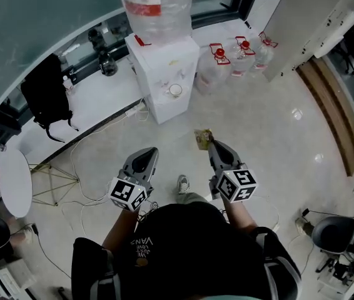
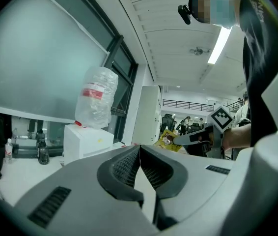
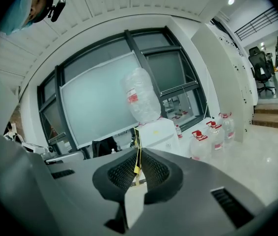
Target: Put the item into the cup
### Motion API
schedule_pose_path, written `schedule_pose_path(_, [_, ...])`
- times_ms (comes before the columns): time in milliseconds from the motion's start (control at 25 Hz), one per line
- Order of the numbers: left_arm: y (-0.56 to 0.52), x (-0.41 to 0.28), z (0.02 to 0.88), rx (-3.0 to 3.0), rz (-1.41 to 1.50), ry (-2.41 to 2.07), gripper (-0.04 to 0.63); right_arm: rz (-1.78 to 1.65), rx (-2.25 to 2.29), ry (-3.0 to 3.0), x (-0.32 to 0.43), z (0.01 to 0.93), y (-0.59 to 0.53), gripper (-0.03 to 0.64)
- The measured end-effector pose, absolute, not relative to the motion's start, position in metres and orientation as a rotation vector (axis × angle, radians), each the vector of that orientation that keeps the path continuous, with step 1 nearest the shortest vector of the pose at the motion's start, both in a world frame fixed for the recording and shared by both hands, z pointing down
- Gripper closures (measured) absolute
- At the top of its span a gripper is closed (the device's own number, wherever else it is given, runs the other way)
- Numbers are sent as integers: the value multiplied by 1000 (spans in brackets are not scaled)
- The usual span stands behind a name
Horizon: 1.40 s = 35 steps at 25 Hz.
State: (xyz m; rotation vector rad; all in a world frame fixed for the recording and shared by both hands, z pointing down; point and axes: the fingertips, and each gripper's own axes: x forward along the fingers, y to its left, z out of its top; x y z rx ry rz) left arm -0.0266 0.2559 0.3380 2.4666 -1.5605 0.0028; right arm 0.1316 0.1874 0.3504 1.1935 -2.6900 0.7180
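A small yellow packet (image 1: 202,139) is pinched in my right gripper (image 1: 212,145), which is shut on it, held over the floor in front of me. In the right gripper view the packet (image 3: 136,149) shows edge-on as a thin yellow strip between the jaws. A white cup (image 1: 175,90) stands on the ledge of the white water dispenser (image 1: 162,67), well ahead of both grippers. My left gripper (image 1: 149,152) is shut with nothing in it, to the left of the right one. The left gripper view shows the packet (image 2: 169,140) at the right gripper's tip.
A big clear water bottle (image 1: 155,5) tops the dispenser. Several spare water jugs (image 1: 239,55) stand on the floor to its right. A black bag (image 1: 45,92) rests on a white counter (image 1: 102,102) at the left. Cables (image 1: 86,180) trail over the floor.
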Motion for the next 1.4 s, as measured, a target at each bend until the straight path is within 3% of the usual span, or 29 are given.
schedule_pose_path(520, [162,-17,365,2333,70,-1633,575,734,1059,-2672,131,381,82,569])
schedule_pose_path(1400, [14,-107,410,2498,168,-1304,574,774,1373,-2479,38,432,-37,569])
